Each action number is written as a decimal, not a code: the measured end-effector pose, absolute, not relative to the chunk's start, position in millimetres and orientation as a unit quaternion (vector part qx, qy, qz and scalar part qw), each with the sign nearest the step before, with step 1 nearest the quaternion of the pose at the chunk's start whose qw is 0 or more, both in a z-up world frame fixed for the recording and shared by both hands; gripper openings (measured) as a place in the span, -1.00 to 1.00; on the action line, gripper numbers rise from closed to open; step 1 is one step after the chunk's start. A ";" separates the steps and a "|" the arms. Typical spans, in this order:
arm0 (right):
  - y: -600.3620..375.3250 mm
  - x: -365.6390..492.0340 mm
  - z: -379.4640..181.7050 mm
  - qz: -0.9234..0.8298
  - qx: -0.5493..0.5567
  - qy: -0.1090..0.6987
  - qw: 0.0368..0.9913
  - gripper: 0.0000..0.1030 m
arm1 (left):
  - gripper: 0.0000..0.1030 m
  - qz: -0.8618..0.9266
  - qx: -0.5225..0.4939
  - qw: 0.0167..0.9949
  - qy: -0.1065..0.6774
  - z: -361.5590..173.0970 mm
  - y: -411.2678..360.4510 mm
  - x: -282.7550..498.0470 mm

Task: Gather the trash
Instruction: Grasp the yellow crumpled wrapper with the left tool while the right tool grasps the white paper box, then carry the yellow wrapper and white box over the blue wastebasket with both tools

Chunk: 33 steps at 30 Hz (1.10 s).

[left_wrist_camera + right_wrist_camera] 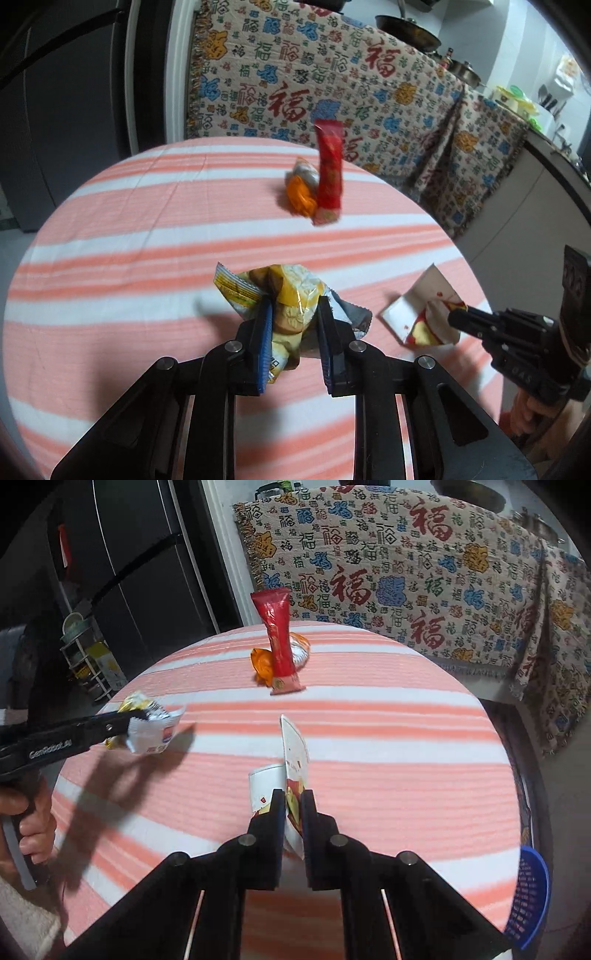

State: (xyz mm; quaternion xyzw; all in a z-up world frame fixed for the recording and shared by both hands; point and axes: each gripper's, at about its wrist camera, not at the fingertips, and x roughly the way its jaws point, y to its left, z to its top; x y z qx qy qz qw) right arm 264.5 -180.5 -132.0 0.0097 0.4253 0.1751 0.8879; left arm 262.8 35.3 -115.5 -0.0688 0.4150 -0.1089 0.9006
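A round table (pixel 369 716) has a pink and white striped cloth. Behind it hangs a big blanket (pixel 424 572) with red, blue and yellow signs. A dark fridge (pixel 122 572) stands left. Pans (pixel 410 31) sit on a counter.

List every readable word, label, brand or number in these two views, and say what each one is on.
"GenRobot.AI": side of the left gripper, seen from the right wrist.
"福": repeated all over the patterned cloth behind the table.
Print on the yellow wrapper, the white wrapper and the red packet: too small or blurred to read.
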 end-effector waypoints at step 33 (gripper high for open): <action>-278.4 162.0 -101.4 0.122 0.042 0.403 0.906 -0.83 | -0.60 -0.150 -0.023 0.903 0.403 -94.6 -48.8 185.7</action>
